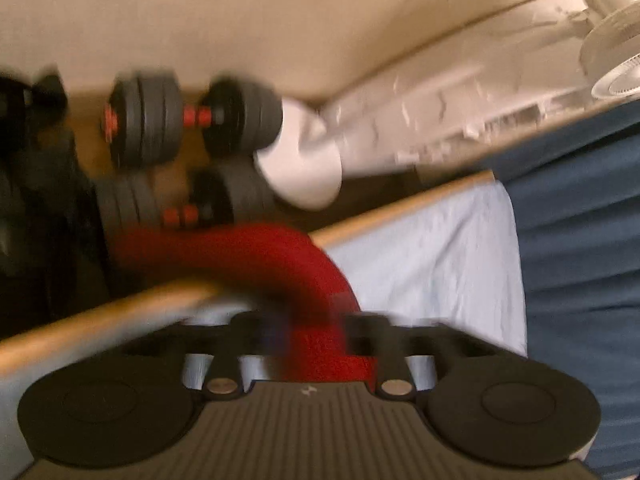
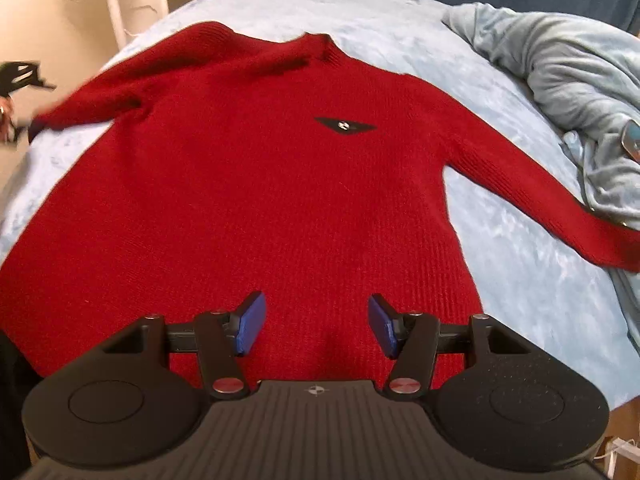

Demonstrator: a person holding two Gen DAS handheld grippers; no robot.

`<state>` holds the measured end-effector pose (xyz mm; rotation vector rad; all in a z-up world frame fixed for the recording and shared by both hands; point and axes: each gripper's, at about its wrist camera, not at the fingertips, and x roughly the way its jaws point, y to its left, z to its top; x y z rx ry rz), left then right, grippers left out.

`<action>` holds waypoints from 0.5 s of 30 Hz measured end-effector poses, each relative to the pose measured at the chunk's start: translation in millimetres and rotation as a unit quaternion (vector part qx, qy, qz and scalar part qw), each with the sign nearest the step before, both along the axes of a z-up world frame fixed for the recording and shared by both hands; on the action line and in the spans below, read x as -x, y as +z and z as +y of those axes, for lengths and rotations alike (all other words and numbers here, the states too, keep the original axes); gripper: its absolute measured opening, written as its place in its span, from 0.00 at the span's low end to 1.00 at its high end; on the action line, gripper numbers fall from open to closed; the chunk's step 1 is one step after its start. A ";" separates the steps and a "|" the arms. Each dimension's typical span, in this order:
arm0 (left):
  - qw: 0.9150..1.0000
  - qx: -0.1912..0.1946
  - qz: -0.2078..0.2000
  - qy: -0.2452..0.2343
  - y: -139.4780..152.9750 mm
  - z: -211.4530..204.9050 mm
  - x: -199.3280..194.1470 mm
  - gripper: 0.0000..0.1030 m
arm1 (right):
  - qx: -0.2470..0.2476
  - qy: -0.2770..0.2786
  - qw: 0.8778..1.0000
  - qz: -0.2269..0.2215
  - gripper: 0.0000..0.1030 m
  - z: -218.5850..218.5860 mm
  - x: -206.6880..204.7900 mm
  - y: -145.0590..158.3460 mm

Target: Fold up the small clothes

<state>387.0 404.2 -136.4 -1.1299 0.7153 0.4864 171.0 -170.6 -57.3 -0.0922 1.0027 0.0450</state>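
A red knitted sweater [image 2: 256,184] with a small black badge [image 2: 345,125] lies flat, front up, on the light blue bedsheet [image 2: 520,264]. Both sleeves are spread outward. My right gripper [image 2: 316,324] hovers over the sweater's hem, open, with nothing between its blue pads [image 2: 252,322]. The left wrist view is blurred. In it a red sleeve [image 1: 240,256] curves over the bed's edge and runs in between the jaws of my left gripper [image 1: 316,332], which is shut on it. In the right wrist view that sleeve's cuff [image 2: 38,124] sits at the far left, near a dark shape.
A crumpled grey-blue blanket [image 2: 568,80] is heaped at the right of the bed. Beyond the wooden bed rail [image 1: 120,312], black and red dumbbells [image 1: 184,120] lie on the floor beside a white fan [image 1: 612,52] on its round base [image 1: 304,164]. A dark blue cover [image 1: 580,240] borders the sheet.
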 end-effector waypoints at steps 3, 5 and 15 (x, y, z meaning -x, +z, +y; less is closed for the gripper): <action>0.997 -0.079 -0.023 0.011 52.5 -13.2 -11.0 0.16 | -0.010 -0.010 1.000 0.000 0.57 -11.2 0.0 -4.4; 0.985 -0.161 -0.058 -0.034 97.9 -53.7 -24.4 0.16 | -0.016 -0.015 1.000 0.004 0.57 -16.2 1.4 -10.2; 0.783 -0.358 -0.138 -0.490 96.5 -382.4 20.4 0.92 | -0.039 -0.039 0.998 -0.004 0.57 -43.4 8.7 -17.4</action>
